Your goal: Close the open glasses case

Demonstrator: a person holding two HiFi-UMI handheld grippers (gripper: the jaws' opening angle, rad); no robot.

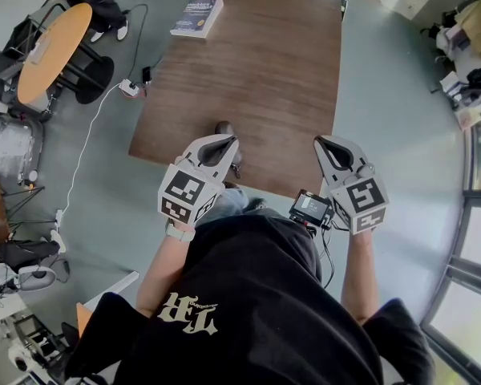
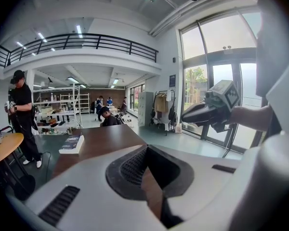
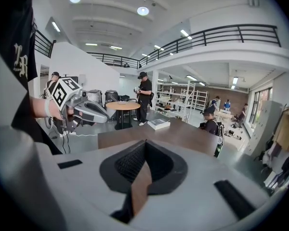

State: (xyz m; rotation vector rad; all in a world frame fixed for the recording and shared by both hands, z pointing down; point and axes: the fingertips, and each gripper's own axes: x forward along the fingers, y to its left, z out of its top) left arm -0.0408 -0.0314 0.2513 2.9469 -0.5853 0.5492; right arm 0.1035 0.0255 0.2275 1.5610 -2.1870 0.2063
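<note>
Case (image 1: 223,127) caught only in head view: small dark shape on worktop (image 1: 256,70) near its front edge, partly behind left gripper (image 1: 228,141); open or closed, cannot tell. Hidden under the jaws in both gripper views. Both jaws pressed together, empty. Right gripper (image 1: 321,141) over the near corner. 1 book (image 1: 197,16) far off.

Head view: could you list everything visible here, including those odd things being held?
Table: one, brown wood, centre.
Book: one, blue, table's far left corner.
Round table: one, light wood, upper left.
Power strip: one, white, floor left of table.
Screen device: one, black, at person's waist.
Glasses case: none in view.
Person: one, black shirt, bottom.
Left tongs: one, grey, shut and empty, above table's near edge.
Right tongs: one, grey, shut and empty, above table's near right corner.
</note>
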